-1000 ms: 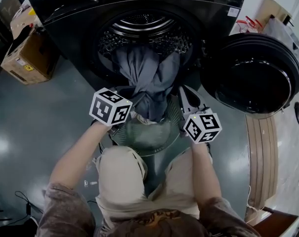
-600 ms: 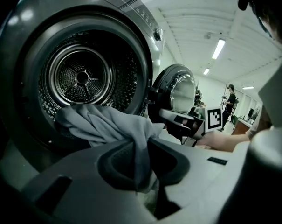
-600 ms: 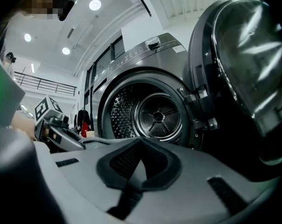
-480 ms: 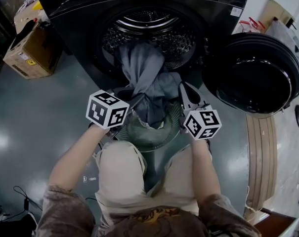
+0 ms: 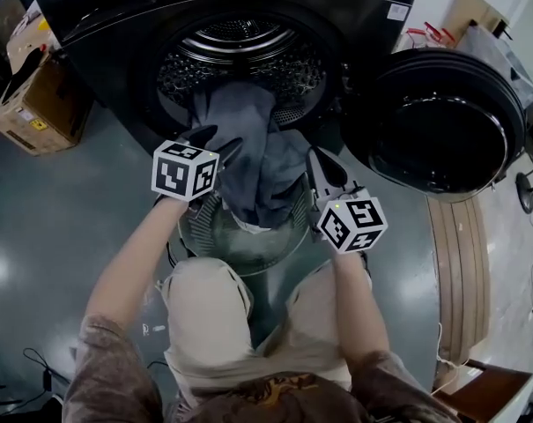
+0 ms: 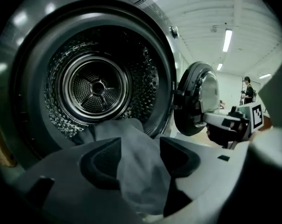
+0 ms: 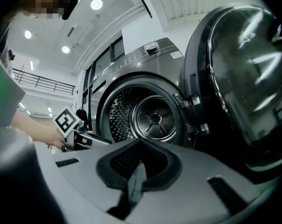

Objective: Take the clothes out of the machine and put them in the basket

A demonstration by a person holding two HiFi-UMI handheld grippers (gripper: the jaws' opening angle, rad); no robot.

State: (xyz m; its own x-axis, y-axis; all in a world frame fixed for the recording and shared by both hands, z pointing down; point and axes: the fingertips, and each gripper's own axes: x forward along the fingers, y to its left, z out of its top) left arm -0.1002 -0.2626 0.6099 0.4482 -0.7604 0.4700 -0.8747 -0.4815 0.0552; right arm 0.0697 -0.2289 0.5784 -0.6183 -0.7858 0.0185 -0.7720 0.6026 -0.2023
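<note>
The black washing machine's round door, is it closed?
No, the black round door stands swung wide open beside the perforated steel drum.

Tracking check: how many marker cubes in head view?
2 cubes. One on the left gripper, whose jaws have just been opening around the grey garment; one on the right gripper, right of it. None hidden.

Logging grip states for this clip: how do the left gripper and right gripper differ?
Left gripper: jaws apart, just been opening, grey garment loose between them; right gripper: jaws closed on a thin fold of it. The left gripper reaches nearer the drum than the right. Both are at that garment.
</note>
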